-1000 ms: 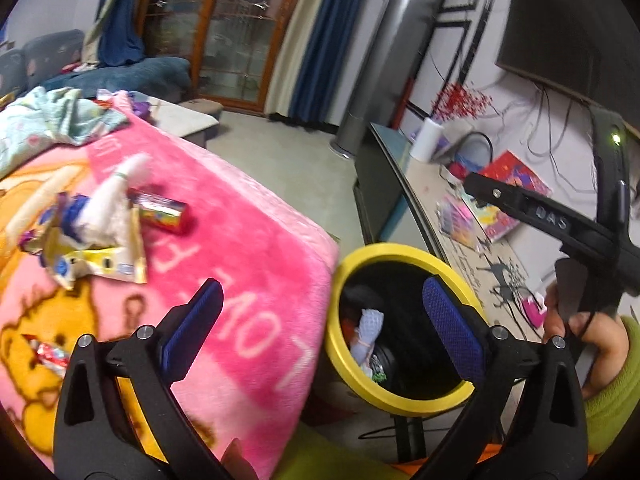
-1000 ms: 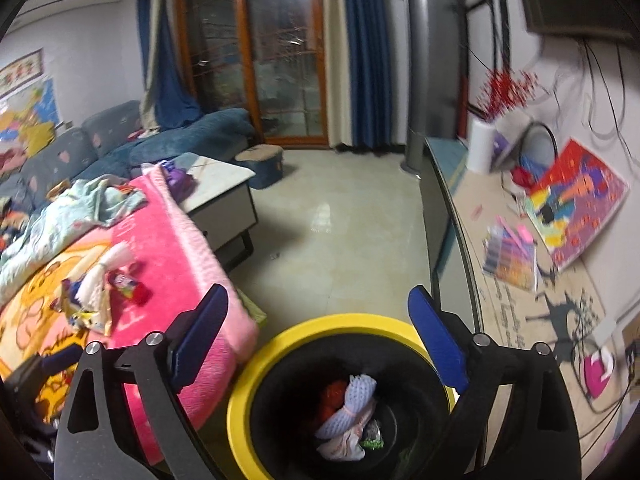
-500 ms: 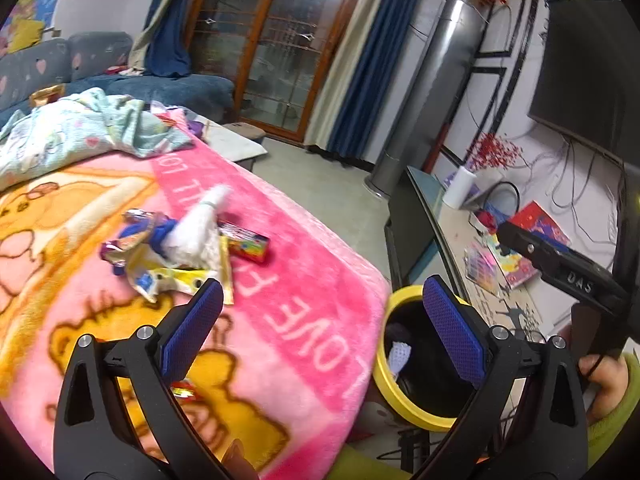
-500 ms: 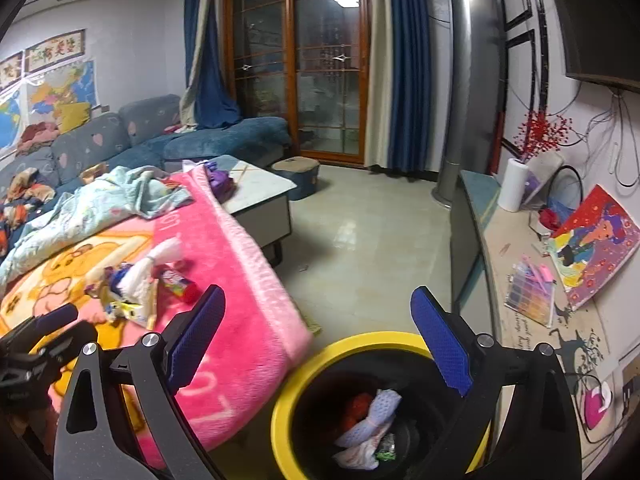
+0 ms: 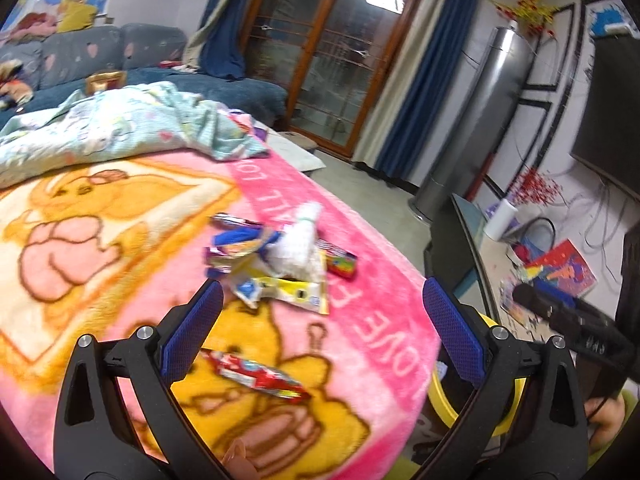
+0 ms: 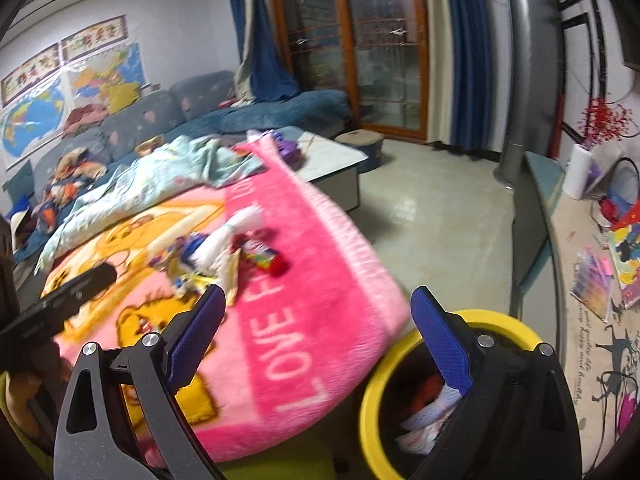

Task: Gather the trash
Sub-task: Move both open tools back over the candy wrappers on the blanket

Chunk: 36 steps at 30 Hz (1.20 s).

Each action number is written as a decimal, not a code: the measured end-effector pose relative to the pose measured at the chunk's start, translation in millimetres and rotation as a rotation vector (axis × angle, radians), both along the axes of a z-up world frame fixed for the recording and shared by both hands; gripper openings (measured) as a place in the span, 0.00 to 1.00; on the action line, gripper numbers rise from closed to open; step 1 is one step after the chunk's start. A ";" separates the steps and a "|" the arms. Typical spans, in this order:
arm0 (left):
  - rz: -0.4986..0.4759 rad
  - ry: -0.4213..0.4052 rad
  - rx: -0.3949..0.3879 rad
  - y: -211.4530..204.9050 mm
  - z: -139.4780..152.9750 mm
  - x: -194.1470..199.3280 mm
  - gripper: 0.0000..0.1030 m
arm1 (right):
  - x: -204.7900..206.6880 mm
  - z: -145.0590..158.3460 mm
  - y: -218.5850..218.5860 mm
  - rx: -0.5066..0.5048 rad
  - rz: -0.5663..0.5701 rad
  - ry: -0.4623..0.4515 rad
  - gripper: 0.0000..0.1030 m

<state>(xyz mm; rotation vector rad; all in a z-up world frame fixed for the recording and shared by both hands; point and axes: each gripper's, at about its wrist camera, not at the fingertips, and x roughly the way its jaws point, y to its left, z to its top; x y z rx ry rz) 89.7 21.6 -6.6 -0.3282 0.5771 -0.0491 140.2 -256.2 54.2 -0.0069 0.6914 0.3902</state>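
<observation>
Wrappers [image 5: 276, 264] lie ahead of my left gripper [image 5: 320, 332]; bin [image 6: 472, 320] under my right gripper [image 6: 316, 332]; both wide apart, empty.

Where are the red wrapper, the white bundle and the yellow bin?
red wrapper [image 5: 256, 374], left wrist view, middle of the wrapper.
white bundle [image 5: 298, 246], left wrist view, its bulging body.
yellow bin [image 6: 370, 408], right wrist view, left side of rim.

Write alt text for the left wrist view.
The open, empty left gripper hovers over a pink blanket strewn with wrappers and a red packet. A yellow-rimmed bin stands by the blanket's right edge.
</observation>
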 end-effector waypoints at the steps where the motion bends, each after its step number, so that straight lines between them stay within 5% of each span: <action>1: 0.012 0.001 -0.004 4.8 0.2 -0.8 0.89 | -1.1 -0.9 5.1 -0.004 0.015 0.001 0.89; 14: 0.142 0.011 -0.033 64.0 -6.7 -3.5 0.89 | -12.2 -22.3 67.9 -0.010 0.221 0.067 0.89; 23: 0.105 0.088 -0.043 83.7 -30.1 25.7 0.89 | -9.8 -53.4 103.9 -0.002 0.354 0.143 0.89; 30: 0.025 0.136 -0.172 96.0 -50.0 53.9 0.72 | -5.5 -75.3 126.1 -0.015 0.421 0.181 0.88; 36: -0.014 0.166 -0.377 111.9 -71.4 72.8 0.61 | 0.3 -90.5 143.2 -0.054 0.453 0.193 0.83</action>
